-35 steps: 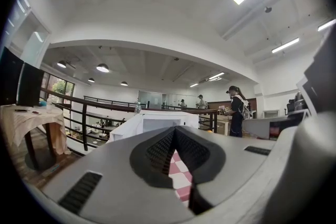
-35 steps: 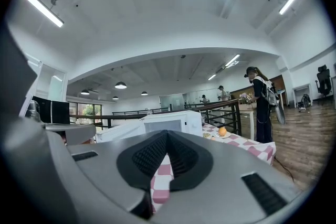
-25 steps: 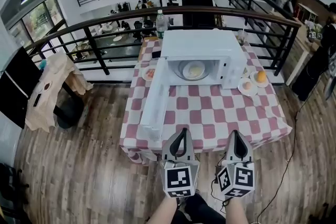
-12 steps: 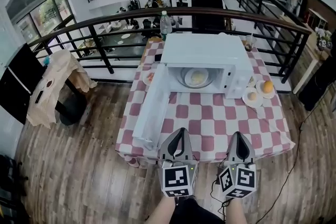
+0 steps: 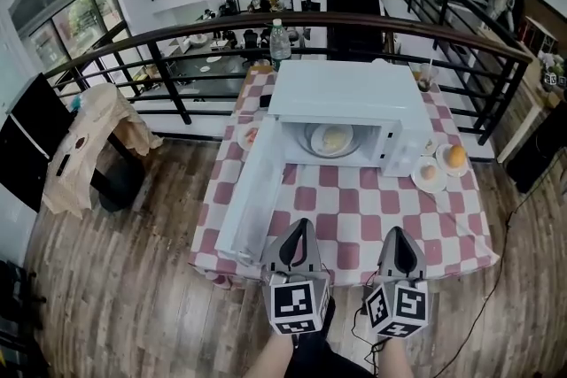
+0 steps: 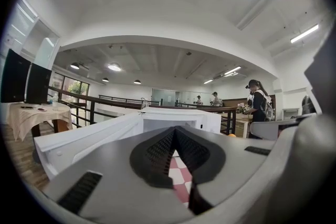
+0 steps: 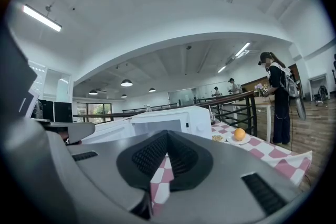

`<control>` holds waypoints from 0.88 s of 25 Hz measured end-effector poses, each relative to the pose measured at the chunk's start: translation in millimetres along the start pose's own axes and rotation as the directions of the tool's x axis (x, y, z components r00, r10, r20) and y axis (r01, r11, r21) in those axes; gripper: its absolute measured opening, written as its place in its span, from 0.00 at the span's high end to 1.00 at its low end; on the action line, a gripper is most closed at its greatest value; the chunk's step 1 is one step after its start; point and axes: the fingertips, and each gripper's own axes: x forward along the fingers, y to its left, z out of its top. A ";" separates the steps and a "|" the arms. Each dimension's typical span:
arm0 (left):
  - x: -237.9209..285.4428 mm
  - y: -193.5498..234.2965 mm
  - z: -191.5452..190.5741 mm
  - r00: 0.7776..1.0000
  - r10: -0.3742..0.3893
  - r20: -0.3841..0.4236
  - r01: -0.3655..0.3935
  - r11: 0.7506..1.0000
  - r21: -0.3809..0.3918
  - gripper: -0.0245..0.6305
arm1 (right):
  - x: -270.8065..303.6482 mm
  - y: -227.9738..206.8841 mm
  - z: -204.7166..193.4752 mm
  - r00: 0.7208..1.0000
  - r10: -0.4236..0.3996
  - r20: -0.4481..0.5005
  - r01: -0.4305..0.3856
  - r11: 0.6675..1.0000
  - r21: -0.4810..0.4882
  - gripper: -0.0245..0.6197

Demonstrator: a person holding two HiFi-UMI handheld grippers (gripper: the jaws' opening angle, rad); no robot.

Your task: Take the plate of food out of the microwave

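Reaching in as they are would be the first hazard: the left gripper (image 5: 300, 231) and right gripper (image 5: 398, 236) each have their jaws pressed together on nothing, so they would likely shove the plate (image 5: 330, 140) deeper rather than grasp it. The plate sits inside the microwave (image 5: 350, 93), at 12 o'clock from the grippers and well apart from them, across the table (image 5: 354, 212). The open door (image 5: 251, 190) juts out at 7 o'clock from the cavity, near the left gripper's likely path, and a sideways drift could knock it. An orange (image 5: 455, 156) on a saucer at 4 o'clock from the microwave could be swept by the right gripper. A one-sided pinch on the rim may tilt the plate and spill the food.

Only the head view shows the plate in the cavity; in both gripper views it cannot be made out. Those views instead show the jaw tips meeting, and the right gripper view adds a person (image 7: 278, 99) standing at 3 o'clock.
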 end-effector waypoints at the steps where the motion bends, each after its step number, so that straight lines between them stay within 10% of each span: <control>1: 5.6 -0.9 -0.9 1.000 -0.003 -0.003 0.003 1.000 -0.005 0.95 | 4.4 -2.6 0.1 1.000 -0.002 -0.002 0.002 1.000 0.000 0.97; 22: 151.6 27.6 -19.1 0.996 -0.009 -0.087 0.004 0.998 -0.060 0.95 | 155.9 -10.1 -10.9 0.997 0.015 -0.081 -0.013 1.000 0.025 0.97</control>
